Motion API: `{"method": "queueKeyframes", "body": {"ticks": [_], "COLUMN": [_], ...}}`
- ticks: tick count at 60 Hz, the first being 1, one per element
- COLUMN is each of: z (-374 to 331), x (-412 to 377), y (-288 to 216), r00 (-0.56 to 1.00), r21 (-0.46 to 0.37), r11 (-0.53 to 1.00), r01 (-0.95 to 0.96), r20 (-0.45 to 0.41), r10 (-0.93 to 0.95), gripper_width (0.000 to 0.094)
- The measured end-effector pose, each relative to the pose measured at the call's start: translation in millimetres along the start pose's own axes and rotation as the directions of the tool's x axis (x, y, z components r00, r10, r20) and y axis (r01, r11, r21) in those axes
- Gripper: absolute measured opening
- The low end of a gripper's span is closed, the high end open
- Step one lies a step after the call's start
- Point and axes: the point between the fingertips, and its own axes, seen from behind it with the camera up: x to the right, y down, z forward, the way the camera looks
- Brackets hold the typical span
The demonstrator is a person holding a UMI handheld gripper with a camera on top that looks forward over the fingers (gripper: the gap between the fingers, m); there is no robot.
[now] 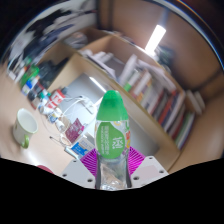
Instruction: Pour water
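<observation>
My gripper [112,165] is shut on a clear plastic bottle [112,135] with a green cap and a green label. Both magenta pads [91,161] press on the bottle's lower body. The bottle stands nearly upright between the fingers, lifted above the light table [20,95]. A white mug [26,126] with green print stands on the table to the left, beyond the fingers. The whole scene is tilted in this view.
Several small bottles and packets [60,105] lie in a row on the table between the mug and the held bottle. A wooden bookshelf [150,90] full of books stands behind. A ceiling light [156,38] glows above.
</observation>
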Motion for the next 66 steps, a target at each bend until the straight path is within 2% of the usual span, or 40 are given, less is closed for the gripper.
{"method": "queueKeyframes", "body": {"ticks": [7,16,20,33,46,57,61,66], "z": [13,27,33,40,44,46,47,46], "x": [-43,-83,-100,-116,-123,-117,-105,-82], "y": [-51,-60,-60,-62,-54,-56,-63,-61], "r00": [0.892,0.538,0.398,0.131,0.079,0.150,0.289,0.646], "r21": [0.102,0.155,0.163,0.167,0.166,0.169,0.164,0.106], "r11": [0.889,0.530,0.388,0.117,0.070,0.143,0.281,0.643], "r01": [0.447,0.834,0.907,0.979,0.984,0.975,0.945,0.758], "r20": [0.018,-0.016,-0.037,-0.077,-0.045,-0.028,-0.025,0.015], "r10": [-0.451,-0.843,-0.917,-0.988,-0.996,-0.988,-0.957,-0.763], "gripper_width": [0.0347,0.0352,0.0352,0.0352,0.0350,0.0350,0.0349,0.0352]}}
